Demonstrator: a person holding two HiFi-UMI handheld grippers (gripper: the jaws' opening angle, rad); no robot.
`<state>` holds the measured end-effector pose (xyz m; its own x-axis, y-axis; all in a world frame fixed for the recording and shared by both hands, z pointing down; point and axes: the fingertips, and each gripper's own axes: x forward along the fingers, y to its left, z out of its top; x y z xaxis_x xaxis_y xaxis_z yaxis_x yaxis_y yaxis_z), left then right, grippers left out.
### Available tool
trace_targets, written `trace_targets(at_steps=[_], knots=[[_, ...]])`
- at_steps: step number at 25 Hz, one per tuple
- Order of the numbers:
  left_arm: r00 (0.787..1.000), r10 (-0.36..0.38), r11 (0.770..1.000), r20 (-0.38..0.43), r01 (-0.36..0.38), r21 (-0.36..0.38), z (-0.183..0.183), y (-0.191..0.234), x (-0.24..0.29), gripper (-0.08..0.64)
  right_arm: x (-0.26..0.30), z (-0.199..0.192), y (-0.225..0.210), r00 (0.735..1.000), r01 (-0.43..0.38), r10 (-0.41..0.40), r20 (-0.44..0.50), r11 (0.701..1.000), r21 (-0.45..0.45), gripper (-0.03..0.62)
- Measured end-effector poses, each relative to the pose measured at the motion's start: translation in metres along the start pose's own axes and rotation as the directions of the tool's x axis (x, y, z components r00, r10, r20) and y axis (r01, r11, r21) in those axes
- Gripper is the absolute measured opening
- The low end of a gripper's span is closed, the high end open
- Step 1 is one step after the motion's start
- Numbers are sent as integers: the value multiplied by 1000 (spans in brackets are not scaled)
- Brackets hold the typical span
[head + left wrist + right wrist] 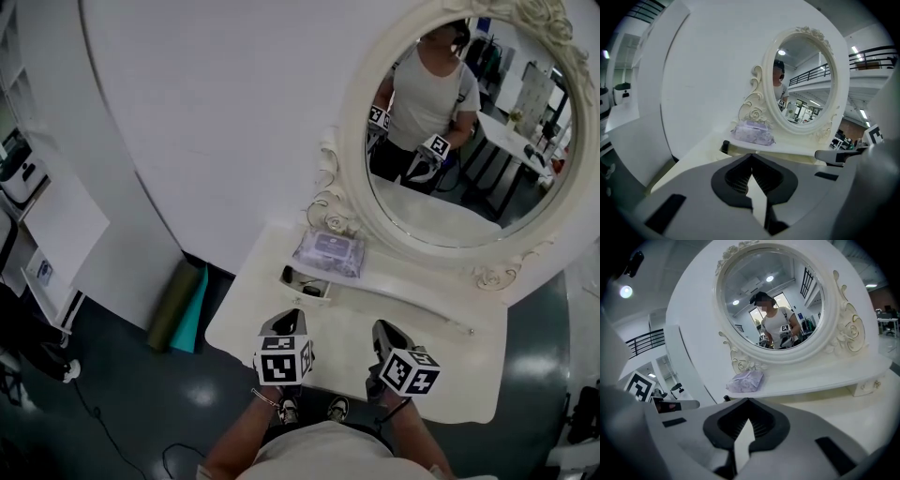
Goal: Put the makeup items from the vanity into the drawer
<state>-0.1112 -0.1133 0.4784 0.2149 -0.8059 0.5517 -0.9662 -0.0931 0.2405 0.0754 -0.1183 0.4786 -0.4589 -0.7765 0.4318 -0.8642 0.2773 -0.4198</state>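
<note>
Here, my left hand-held gripper (751,158) and right hand-held gripper (748,402) are closed, empty; the lilac soft plastic packet (328,251) lies on the cream worktop (441,366) (not yet stowed).

Looking down on the bench (450,370), standing pushed up against the wall (216,112). Finding the mirror (469,141) rising at the back of it, towards the right. Spotting the packet (330,251) lying on the raised shelf (412,281), at the left end, just before the mirror's frame. Noting the drawer (289,274) standing out just in front of and below the packet, with dark items (312,288) lying inside. Catching the left hand-held gripper (289,321) and the right hand-held gripper (384,330) hanging side by side over the bench's front part, nearer than the drawer and apart from each other. Picking out rolled mats (178,305) lying on the floor (112,375) left of the bench, beside the wall.
</note>
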Motion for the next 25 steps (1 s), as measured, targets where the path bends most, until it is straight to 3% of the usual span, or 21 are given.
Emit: trace_targets(at_steps=[7,14,19,25], knots=[[991,-108,992,76,102,73,8,-16,-9,11,-8,-8,24,1000,20,-20,15,1000,-18,17],[979,-205,978,19,204,49,-16,-18,-1,11,-29,-23,29,992,125,-123,38,991,-38,17],[979,-206,978,7,206,33,-25,-23,-5,11,-40,-29,27,988,147,-146,49,989,-20,17],[987,-162,987,14,162,14,-33,-29,-15,11,-45,-32,26,995,95,-94,47,995,-26,17]])
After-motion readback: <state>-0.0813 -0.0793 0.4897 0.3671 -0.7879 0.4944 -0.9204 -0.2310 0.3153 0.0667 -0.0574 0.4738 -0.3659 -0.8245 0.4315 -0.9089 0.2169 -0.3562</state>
